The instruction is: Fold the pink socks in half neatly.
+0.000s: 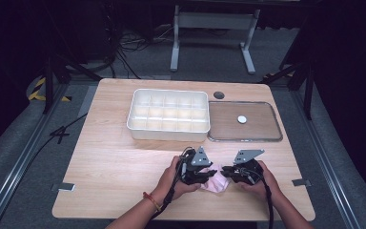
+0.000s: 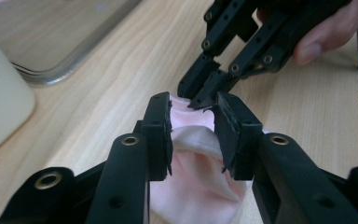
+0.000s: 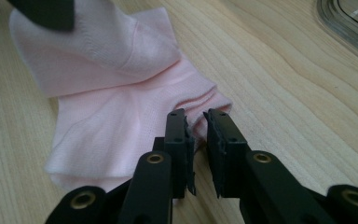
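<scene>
Fingers (image 3: 177, 135) of both grippers at plain pink sock (image 3: 112, 116), no readable writing.

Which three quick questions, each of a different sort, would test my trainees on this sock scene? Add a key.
1. True or false: the pink sock lies inside the white compartment box.
2. What sits on the clear tray? A) a small white disc B) a spoon C) a second sock
3. Fill the gap: the right gripper is shut on the ____.

Key: 1 false, it lies on the wooden table; 2 A; 3 pink sock.
</scene>
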`<move>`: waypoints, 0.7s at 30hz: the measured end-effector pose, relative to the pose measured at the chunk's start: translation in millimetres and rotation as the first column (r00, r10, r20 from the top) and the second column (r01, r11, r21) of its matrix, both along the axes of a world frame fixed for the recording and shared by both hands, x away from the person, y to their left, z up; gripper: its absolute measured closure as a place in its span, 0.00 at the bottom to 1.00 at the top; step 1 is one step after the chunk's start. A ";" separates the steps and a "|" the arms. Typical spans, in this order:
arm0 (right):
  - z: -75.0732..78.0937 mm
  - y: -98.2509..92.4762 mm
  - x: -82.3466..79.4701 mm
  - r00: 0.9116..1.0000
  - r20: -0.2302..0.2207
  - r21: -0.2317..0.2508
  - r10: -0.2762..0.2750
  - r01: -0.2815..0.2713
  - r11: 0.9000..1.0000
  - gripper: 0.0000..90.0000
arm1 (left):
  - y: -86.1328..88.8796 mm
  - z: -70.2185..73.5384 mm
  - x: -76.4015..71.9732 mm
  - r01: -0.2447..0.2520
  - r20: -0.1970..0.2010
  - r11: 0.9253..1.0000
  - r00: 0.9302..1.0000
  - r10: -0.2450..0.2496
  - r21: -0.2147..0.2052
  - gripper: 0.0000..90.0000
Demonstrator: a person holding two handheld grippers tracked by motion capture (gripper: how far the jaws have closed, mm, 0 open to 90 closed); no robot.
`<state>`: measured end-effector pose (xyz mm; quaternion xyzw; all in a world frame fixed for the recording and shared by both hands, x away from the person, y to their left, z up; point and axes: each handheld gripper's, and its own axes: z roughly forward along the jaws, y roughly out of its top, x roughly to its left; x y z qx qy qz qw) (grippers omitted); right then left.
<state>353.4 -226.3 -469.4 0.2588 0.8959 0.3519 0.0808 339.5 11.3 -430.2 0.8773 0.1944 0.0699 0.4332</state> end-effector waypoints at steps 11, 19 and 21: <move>0.1 0.2 -0.2 1.000 0.003 -0.003 -0.003 0.003 1.000 0.86 | 35.3 -14.5 -8.6 0.032 -0.027 0.999 0.999 -0.031 0.035 0.89; 11.0 -2.5 -1.5 0.999 0.032 0.021 -0.025 0.024 0.999 0.87 | 24.6 -35.4 -15.2 0.074 -0.039 0.993 0.997 -0.070 0.096 0.86; 19.4 -4.1 -3.9 0.997 0.064 0.056 -0.031 0.027 0.998 0.88 | 23.3 -37.4 -16.0 0.077 -0.036 0.991 0.997 -0.073 0.113 0.86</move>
